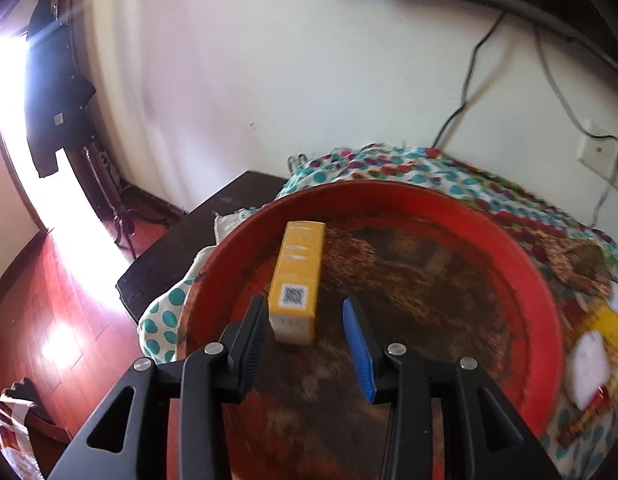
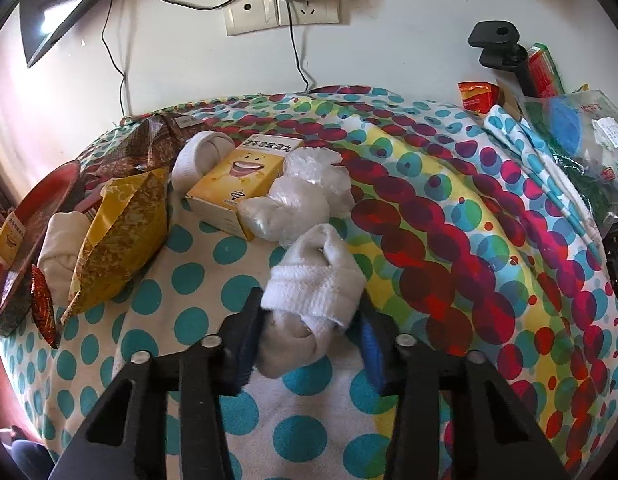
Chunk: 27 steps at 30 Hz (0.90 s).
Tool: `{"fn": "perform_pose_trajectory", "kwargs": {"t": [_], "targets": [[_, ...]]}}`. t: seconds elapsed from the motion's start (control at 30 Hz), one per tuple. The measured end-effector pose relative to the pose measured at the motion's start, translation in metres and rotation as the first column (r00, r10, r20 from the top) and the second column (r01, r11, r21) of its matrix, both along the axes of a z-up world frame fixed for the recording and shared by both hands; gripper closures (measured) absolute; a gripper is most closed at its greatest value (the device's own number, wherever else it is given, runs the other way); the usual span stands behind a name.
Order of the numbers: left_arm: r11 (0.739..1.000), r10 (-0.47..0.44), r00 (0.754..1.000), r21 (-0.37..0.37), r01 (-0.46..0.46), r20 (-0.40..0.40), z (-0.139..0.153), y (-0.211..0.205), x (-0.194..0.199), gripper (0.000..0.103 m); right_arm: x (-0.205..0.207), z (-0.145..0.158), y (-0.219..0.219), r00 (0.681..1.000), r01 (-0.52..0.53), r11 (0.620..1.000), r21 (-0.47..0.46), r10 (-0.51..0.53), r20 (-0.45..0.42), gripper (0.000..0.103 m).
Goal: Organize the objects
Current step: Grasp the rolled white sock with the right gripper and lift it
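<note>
A small yellow box point(image 1: 297, 280) lies in the red round tray point(image 1: 521, 264), just ahead of my left gripper point(image 1: 307, 312). Its jaws are open and hover over the tray, the box near the left finger. My right gripper point(image 2: 309, 312) is around a rolled white sock point(image 2: 315, 284), jaws touching both sides, above the dotted cloth point(image 2: 429, 220). A larger yellow box point(image 2: 241, 184), a clear plastic bag point(image 2: 301, 196), a second white sock roll point(image 2: 197, 160) and a gold snack packet point(image 2: 121, 232) lie beyond. The red tray point(image 2: 49, 188) shows at the left.
A wall socket point(image 2: 281, 10) with cables is behind the table. Bags and packets point(image 2: 569, 132) pile at the right. A dark table point(image 1: 189, 248) and wooden floor point(image 1: 49, 312) lie left of the tray. A monitor edge point(image 2: 69, 8) hangs at upper left.
</note>
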<state>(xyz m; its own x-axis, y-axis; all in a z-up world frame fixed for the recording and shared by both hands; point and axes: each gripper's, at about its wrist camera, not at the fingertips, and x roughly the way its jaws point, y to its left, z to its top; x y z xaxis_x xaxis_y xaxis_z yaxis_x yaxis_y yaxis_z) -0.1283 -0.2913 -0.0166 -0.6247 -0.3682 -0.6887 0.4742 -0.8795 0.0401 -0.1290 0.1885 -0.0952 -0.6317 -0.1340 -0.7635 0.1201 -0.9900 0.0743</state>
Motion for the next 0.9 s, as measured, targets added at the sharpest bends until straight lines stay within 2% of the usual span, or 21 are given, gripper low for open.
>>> {"fn": "perform_pose_trajectory", "kwargs": {"t": [0.23, 0.37, 0.47, 0.6, 0.7, 0.8, 0.9], "targets": [[0.998, -0.048, 0.998, 0.025, 0.049, -0.044, 0.002, 0.030, 0.051, 0.063, 0.006, 0.003, -0.006, 0.999, -0.019, 0.999, 0.032, 0.020, -0.033, 0.073], [0.998, -0.064, 0.997, 0.026, 0.065, -0.037, -0.004, 0.047, 0.075, 0.063, 0.010, 0.007, -0.009, 0.998, -0.036, 0.998, 0.050, 0.038, -0.052, 0.073], [0.995, -0.088, 0.994, 0.048, 0.091, -0.063, -0.006, 0.061, 0.091, 0.063, 0.014, 0.012, -0.013, 0.997, -0.044, 0.997, 0.065, 0.049, -0.068, 0.074], [0.992, -0.119, 0.991, 0.032, 0.121, -0.061, -0.010, 0.080, 0.101, 0.063, 0.021, 0.018, -0.022, 0.995, -0.066, 0.993, 0.098, 0.073, -0.074, 0.074], [0.988, -0.127, 0.989, 0.083, 0.133, -0.077, -0.016, 0.085, 0.105, 0.063, 0.025, 0.023, -0.030, 0.993, -0.078, 0.990, 0.120, 0.088, -0.081, 0.074], [0.986, -0.147, 0.987, 0.069, 0.152, -0.069, -0.020, 0.093, 0.107, 0.063, 0.029, 0.028, -0.040, 0.990, -0.096, 0.985, 0.143, 0.109, -0.087, 0.074], [0.984, -0.142, 0.986, 0.097, 0.149, -0.083, -0.022, 0.093, 0.112, 0.063, 0.034, 0.033, -0.052, 0.987, -0.117, 0.979, 0.166, 0.134, -0.094, 0.074]]}}
